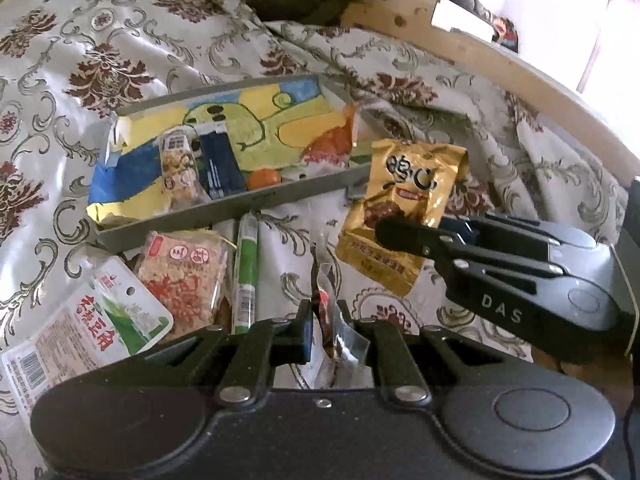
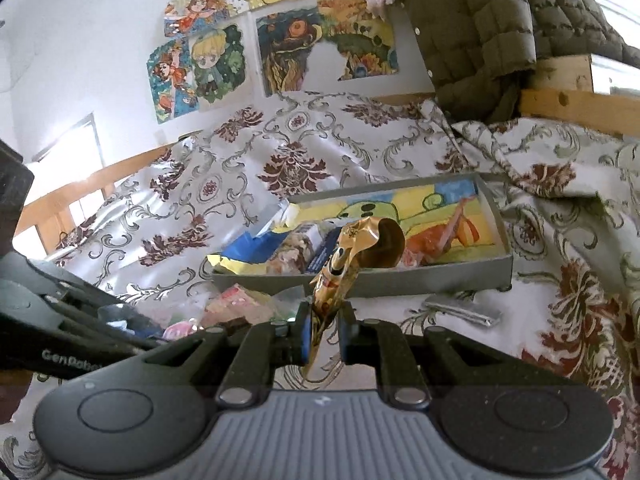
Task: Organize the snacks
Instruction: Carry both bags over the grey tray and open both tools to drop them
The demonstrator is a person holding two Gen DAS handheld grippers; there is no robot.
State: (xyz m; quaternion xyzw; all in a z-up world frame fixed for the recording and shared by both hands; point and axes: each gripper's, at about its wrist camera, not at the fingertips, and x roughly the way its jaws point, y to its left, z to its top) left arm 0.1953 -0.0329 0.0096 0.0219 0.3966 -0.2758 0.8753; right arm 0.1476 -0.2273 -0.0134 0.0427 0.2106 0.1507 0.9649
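Your left gripper [image 1: 325, 330] is clamped on a small clear-wrapped snack [image 1: 336, 344] just above the patterned cloth [image 1: 120, 60]; your right gripper [image 2: 325, 336] pinches a gold packet [image 2: 340, 276] by its lower edge, held up in front of the grey tray [image 2: 440, 276]; other snacks lie inside that tray.

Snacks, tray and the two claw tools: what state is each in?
Gold foil snack packet: lifted, pinched by right gripper.
Clear-wrapped dark snack: clamped in left gripper.
Grey shallow tray: partly filled.
Green-and-white stick packet: lying loose on floral cloth.
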